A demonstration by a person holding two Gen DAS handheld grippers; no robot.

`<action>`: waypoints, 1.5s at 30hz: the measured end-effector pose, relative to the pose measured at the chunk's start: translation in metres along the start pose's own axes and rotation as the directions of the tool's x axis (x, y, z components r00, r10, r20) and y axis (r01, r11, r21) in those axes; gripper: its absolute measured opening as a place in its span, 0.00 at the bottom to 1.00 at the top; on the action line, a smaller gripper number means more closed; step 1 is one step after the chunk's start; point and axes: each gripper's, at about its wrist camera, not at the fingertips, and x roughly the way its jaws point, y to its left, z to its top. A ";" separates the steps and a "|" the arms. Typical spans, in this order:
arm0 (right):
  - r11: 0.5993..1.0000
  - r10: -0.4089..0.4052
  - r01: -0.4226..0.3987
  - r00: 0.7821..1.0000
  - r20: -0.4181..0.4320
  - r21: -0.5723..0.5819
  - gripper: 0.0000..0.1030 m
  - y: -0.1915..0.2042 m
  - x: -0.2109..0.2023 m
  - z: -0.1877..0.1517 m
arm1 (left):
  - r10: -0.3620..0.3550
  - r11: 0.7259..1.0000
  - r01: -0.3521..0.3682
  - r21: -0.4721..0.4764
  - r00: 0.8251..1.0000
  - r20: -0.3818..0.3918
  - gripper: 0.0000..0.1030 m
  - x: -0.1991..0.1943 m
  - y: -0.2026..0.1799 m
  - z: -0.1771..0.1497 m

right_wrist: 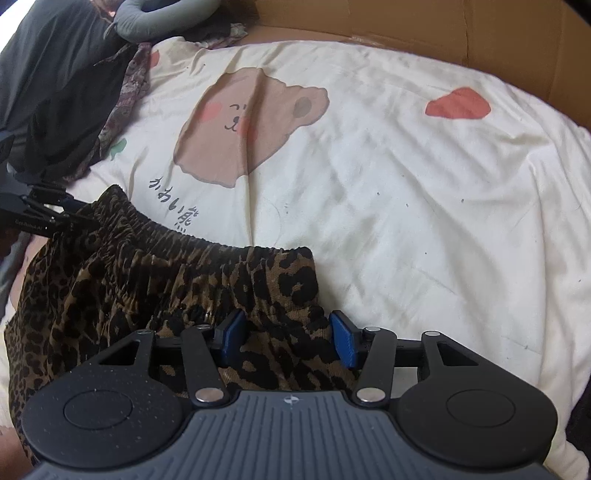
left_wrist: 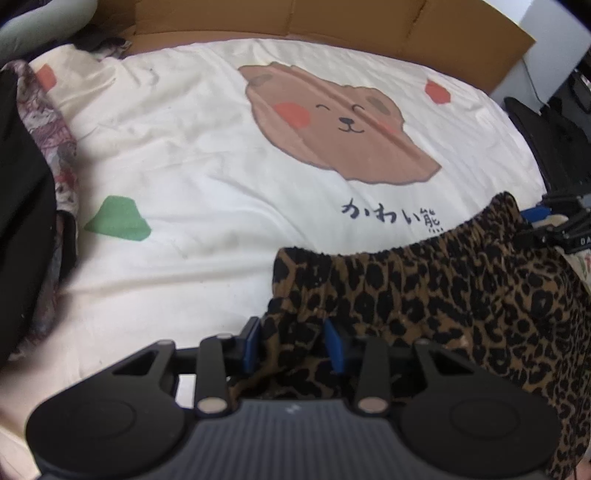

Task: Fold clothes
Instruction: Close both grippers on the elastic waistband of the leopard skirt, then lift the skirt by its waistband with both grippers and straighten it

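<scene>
At bedsheet (left_wrist: 207, 155) near edge — leopard skirt (left_wrist: 461, 295): left gripper (left_wrist: 291, 341) and right gripper (right_wrist: 286, 338) each straddle its cloth — whether gripping, cannot tell.

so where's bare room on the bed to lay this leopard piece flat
Bare sheet runs from the leopard garment toward the cardboard, over the bear print. Crowded only along the clothes pile.

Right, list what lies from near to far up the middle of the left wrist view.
left gripper → leopard-print garment → black lettering → bear print on the white sheet → cardboard.
</scene>
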 end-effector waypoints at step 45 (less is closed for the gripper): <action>0.975 -0.223 0.213 0.935 0.277 0.064 0.08 0.005 -0.083 0.043 | 0.072 0.991 -0.103 0.081 0.946 0.316 0.08 -0.059 -0.020 0.068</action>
